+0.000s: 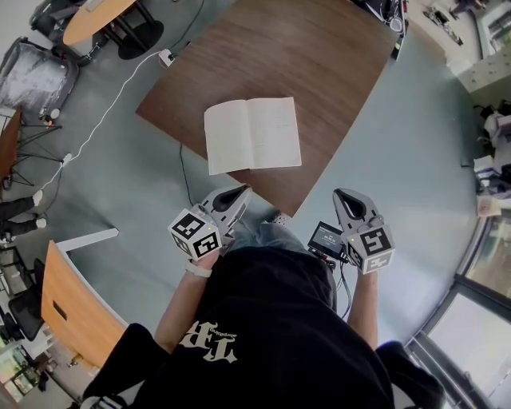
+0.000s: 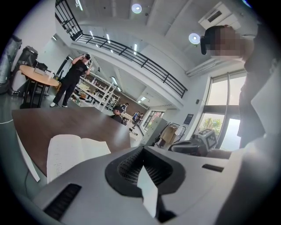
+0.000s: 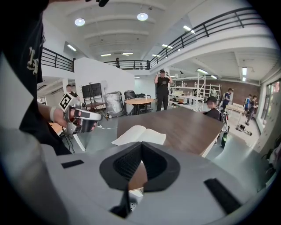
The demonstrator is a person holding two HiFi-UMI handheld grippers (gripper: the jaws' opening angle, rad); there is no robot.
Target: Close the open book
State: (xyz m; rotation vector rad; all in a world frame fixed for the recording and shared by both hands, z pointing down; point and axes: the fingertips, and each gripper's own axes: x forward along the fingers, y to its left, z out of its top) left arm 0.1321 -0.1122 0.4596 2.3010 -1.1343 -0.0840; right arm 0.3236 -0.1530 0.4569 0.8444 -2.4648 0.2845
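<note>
The open book (image 1: 252, 134) lies flat, white pages up, near the front edge of the brown table (image 1: 303, 56). Both grippers hang in front of that edge, short of the book and apart from it. My left gripper (image 1: 242, 190) points at the book's lower left corner; its jaws are shut with nothing between them. My right gripper (image 1: 338, 192) is off the table's corner to the right, jaws together and empty. In the left gripper view the book (image 2: 70, 151) lies ahead to the left. In the right gripper view the book (image 3: 139, 135) lies just past the shut jaws.
A white cable (image 1: 120, 92) runs over the grey floor left of the table. An orange round table (image 1: 92, 17) stands at the far left, and a wooden desk (image 1: 68, 303) at the near left. A black device (image 1: 326, 238) hangs at the person's waist. People stand beyond the table.
</note>
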